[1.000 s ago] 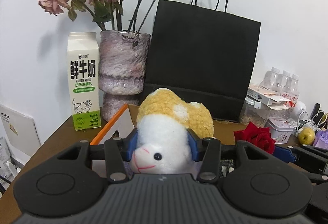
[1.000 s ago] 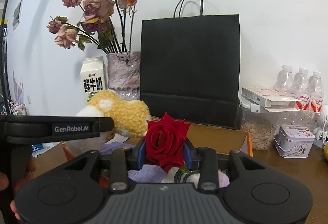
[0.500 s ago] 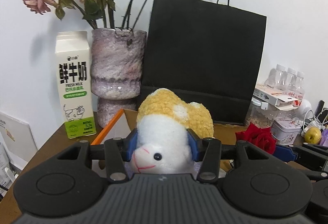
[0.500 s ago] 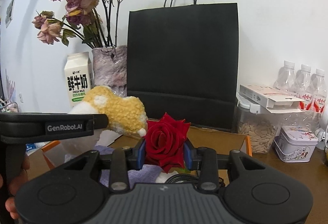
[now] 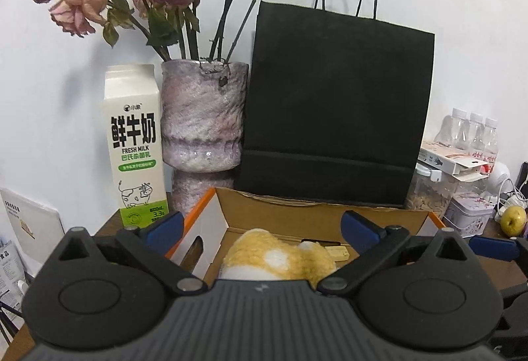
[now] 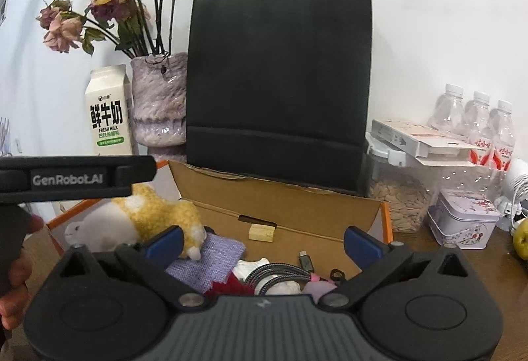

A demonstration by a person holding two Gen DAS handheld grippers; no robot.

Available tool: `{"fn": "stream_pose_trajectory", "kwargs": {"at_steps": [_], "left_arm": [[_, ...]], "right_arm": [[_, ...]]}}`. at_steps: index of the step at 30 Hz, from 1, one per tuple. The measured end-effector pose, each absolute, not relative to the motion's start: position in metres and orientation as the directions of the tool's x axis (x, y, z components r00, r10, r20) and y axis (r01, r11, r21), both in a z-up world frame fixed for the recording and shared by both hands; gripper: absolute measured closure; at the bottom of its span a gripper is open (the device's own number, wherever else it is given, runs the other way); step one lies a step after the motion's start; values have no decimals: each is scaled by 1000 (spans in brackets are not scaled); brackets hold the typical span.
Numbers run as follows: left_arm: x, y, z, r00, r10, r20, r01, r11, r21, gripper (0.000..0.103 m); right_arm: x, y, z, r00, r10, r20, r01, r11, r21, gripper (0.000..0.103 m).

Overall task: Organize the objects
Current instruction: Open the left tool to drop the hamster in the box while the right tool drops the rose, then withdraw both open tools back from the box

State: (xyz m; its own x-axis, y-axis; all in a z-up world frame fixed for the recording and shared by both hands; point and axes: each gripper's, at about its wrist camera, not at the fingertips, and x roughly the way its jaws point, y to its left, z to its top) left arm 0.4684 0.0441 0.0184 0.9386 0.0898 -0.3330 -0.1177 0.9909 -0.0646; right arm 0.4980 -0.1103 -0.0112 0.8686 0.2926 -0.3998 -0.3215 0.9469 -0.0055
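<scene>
Yellow-white plush sheep [image 5: 277,258] lies in cardboard box [image 5: 297,215] below wide-open left gripper [image 5: 260,225]; right gripper [image 6: 262,239] spread too, w/ nothing held.

The milk carton [image 5: 137,143] reads "FRESH MILK" (also "3.3g"); the left claw [image 6: 76,179] "GenRobot.AI".

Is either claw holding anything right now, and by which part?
Nothing is held. The left claw and right claw are open; the plush sheep and red rose lie in the cardboard box.

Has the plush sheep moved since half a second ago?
Yes. The plush sheep dropped from the left gripper, now open, into the cardboard box.
</scene>
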Motion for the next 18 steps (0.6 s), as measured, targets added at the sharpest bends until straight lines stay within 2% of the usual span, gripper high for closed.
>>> {"fn": "stream_pose_trajectory", "kwargs": {"at_steps": [11,18], "left_arm": [[386,41,33,936,84,-342,-102,994,-35,0],[318,45,34,922,77,-379,-97,995,-33,0]], "right_arm": [[428,-122,3,870,300,-392,-323,946,6,0],[367,-128,6,859,307,-409,-332,943,10,0]]}}
